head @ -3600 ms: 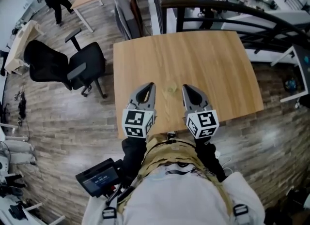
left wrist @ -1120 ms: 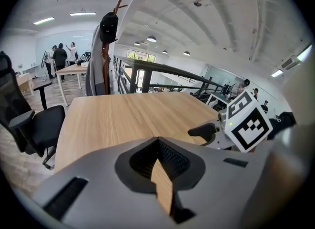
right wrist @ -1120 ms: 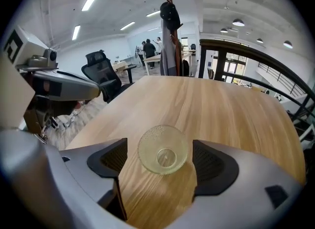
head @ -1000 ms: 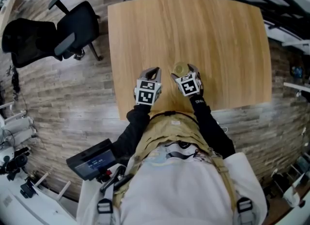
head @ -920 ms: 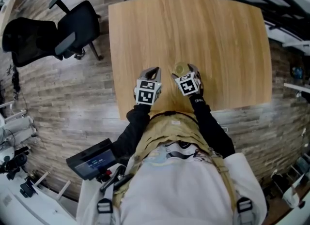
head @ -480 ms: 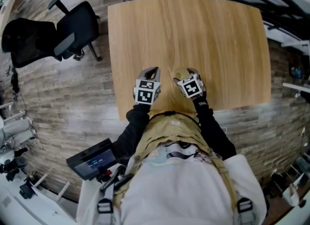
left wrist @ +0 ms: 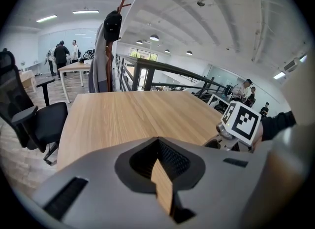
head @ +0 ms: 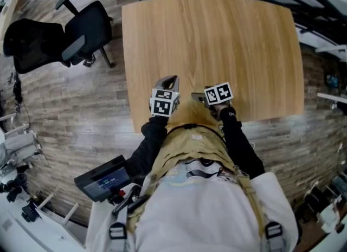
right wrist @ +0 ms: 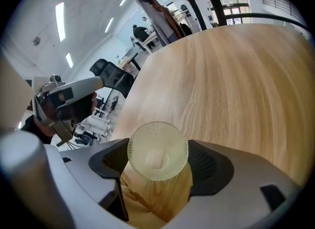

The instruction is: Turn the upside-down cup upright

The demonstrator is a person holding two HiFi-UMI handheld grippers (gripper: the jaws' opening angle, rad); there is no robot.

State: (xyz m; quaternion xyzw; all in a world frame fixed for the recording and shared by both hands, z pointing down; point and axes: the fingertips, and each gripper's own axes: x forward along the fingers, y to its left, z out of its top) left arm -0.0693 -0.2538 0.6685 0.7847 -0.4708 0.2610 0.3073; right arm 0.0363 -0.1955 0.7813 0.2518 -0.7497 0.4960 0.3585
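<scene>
A clear, faintly yellow ribbed cup (right wrist: 157,150) sits crosswise between the pads of my right gripper (right wrist: 158,161), its round base turned toward that gripper's camera and its body off the wooden table (head: 217,28). The pads press on its two sides. In the head view my right gripper (head: 200,99) is rolled over near the table's front edge, and the cup is hardly visible there. My left gripper (head: 169,80) rests to its left over the table, jaws together, holding nothing. The left gripper view shows the same closed jaws of my left gripper (left wrist: 160,166) and the right gripper's marker cube (left wrist: 241,121).
The table's front edge runs just under both grippers. A black office chair (head: 81,26) stands off the table's left side. A coat rack (left wrist: 110,41) and a dark railing (left wrist: 162,70) are beyond the far edge, with people at distant desks.
The right gripper has drawn back toward the person and rolled, taking the cup with it from where it stood on the table. The left gripper has stayed put.
</scene>
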